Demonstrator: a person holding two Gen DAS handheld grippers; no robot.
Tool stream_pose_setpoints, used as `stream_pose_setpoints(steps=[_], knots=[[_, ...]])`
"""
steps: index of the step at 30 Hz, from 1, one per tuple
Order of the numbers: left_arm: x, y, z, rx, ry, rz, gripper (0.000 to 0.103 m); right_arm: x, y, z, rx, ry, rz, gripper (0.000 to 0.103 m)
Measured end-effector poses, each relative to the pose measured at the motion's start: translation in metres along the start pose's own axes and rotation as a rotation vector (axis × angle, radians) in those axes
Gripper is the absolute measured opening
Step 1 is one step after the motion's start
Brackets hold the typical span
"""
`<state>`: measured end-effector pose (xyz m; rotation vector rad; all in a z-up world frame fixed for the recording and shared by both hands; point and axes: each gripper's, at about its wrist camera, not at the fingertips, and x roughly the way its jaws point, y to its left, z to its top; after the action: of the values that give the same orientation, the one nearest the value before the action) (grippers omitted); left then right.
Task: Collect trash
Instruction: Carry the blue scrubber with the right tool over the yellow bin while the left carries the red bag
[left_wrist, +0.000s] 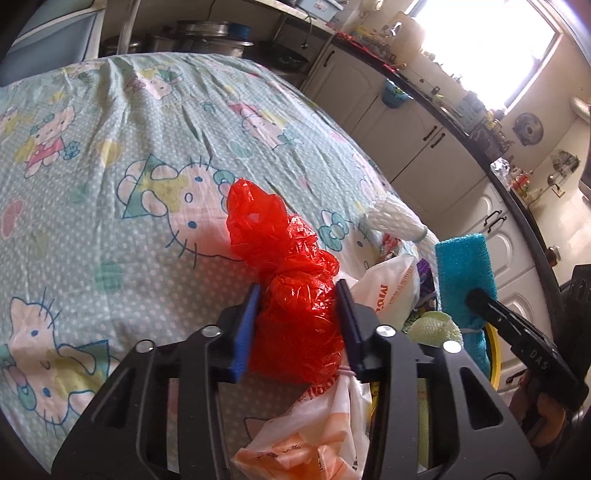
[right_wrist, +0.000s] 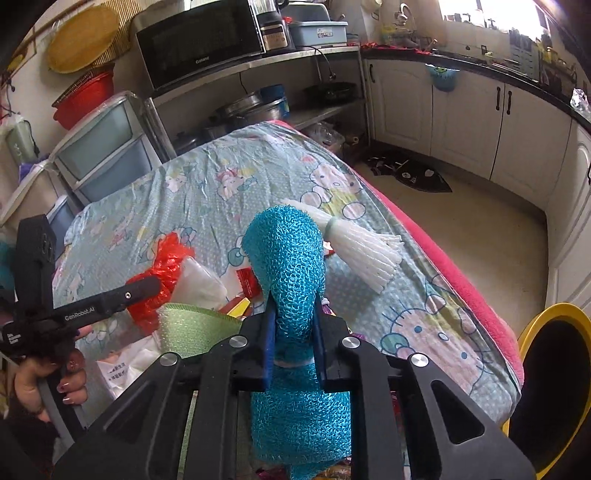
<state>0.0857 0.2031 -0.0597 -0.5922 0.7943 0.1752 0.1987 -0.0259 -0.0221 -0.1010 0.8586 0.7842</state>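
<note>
On the table, left wrist view: left gripper (left_wrist: 297, 323) has its blue fingers (left_wrist: 243, 332) clenched on a crumpled red plastic bag (left_wrist: 291, 295), among white and orange printed carrier bags (left_wrist: 306, 435) on the cartoon-cat printed cloth (left_wrist: 110, 184).
Right wrist view: right gripper (right_wrist: 293, 345) squeezes a rolled turquoise mesh sponge (right_wrist: 291, 266); white foam netting sleeve (right_wrist: 354, 243) lies just beyond.
Step in hand: both pieces look gripped, not yet binned.
Next move: lift clear, carry to the yellow-rimmed bin (right_wrist: 554, 387).
Only right view shows: the bin's dark mouth beside the table and a green scouring cloth (right_wrist: 195, 325).
</note>
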Motion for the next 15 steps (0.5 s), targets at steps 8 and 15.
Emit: stream_pose_setpoints(steps=[8,15], knots=[[-0.038,-0.007,0.009,0.049,-0.107,0.022,0.026,-0.022,-0.003,0.001,0.023,-0.054,0.012,0.016],[-0.068,-0.040,0.015,0.133,-0.187,0.014,0.026,-0.050,-0.014,0.000,0.046,-0.112,-0.003,0.016]])
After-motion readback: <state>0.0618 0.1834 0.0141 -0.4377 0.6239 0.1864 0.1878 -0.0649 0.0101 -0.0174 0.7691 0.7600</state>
